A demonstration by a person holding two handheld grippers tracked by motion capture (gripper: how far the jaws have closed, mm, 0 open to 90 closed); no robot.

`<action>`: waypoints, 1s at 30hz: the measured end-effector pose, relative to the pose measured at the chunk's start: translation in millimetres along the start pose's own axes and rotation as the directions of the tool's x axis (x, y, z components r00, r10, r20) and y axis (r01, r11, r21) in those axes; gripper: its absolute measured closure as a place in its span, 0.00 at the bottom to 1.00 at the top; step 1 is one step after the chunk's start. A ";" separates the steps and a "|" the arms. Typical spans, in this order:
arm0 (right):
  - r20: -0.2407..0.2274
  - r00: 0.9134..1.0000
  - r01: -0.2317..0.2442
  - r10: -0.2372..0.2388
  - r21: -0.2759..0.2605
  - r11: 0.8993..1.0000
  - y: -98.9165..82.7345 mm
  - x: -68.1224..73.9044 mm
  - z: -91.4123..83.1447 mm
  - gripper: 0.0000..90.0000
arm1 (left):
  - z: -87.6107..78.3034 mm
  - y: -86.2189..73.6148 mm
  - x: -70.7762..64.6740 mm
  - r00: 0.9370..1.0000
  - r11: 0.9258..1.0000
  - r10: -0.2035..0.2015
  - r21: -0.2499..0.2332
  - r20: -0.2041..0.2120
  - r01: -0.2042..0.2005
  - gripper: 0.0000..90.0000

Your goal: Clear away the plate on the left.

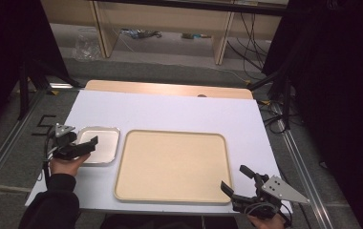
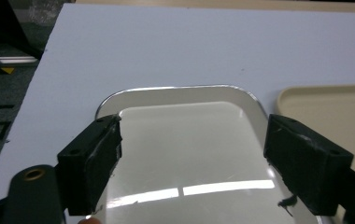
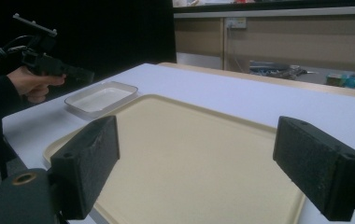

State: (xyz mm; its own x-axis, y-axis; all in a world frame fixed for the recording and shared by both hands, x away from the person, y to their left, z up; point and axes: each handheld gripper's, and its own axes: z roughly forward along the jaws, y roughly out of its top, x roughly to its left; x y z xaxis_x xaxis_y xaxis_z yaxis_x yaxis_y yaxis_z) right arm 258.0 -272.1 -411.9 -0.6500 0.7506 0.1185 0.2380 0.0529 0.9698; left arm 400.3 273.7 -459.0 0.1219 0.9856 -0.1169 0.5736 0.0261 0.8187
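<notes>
At the near edge of the white table, toward five o'clock, the right gripper rests in the person's hand with its jaws spread wide apart and nothing between them; it points toward eleven o'clock across the near right corner of the big tan tray. From the right gripper view, the tan tray stretches away bare beyond the two black pads. At nine o'clock from that tray, just beside it, sits the small metal tray, shallow, shiny and with nothing in it. The left gripper hangs over the near left part of that small tray, held level and aimed toward three o'clock. Its jaws stand well apart, one toward each side of the metal tray, clamped on nothing; whether the pads touch the rim I cannot tell. Farther off, at twelve o'clock, a strip of bare wood edges the table.
</notes>
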 end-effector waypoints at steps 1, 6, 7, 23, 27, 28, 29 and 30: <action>0.002 1.000 -0.006 0.006 0.009 1.000 0.1 1.0 -1.1 0.17 | 0.9 -0.2 3.7 1.000 1.000 0.000 0.009 -0.003 0.000 0.24; 0.000 1.000 -0.004 0.004 0.001 1.000 0.1 0.0 -0.4 0.17 | 6.9 -3.2 24.1 0.998 0.998 -0.041 0.041 -0.039 0.043 0.32; -0.001 1.000 -0.001 0.001 0.000 1.000 0.2 0.0 -0.7 0.17 | 6.9 -3.7 26.5 0.998 0.998 -0.038 0.041 -0.040 0.040 0.34; -0.002 1.000 -0.002 0.002 0.001 1.000 0.2 -0.1 -0.4 0.17 | 21.6 -7.6 53.9 0.992 0.983 -0.102 0.147 -0.068 0.111 0.66; -0.001 1.000 -0.003 0.003 0.000 1.000 0.3 0.0 -0.7 0.17 | 25.5 -9.4 57.1 0.993 0.977 -0.106 0.180 -0.051 0.113 0.71; -0.003 1.000 -0.007 0.007 -0.012 1.000 -0.2 0.1 0.8 0.17 | 26.8 -10.2 56.5 0.991 0.974 -0.124 0.184 -0.046 0.130 0.74; 0.000 1.000 -0.005 0.005 -0.009 1.000 -0.3 -0.1 0.8 0.17 | 27.5 -9.9 57.5 0.993 0.972 -0.113 0.202 -0.046 0.120 0.76; -0.001 1.000 -0.006 0.006 -0.010 1.000 -0.2 -0.1 0.8 0.17 | 29.3 -10.6 58.6 0.992 0.970 -0.119 0.209 -0.037 0.124 0.77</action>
State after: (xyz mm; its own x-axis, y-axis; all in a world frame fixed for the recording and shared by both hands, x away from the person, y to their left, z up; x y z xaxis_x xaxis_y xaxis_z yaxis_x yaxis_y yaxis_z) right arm 258.6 -271.7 -412.3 -0.6497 0.7499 0.1247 0.2347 0.0418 0.9712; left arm 425.1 326.3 -491.0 0.0230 0.9810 -0.1925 0.7409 0.1126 0.6621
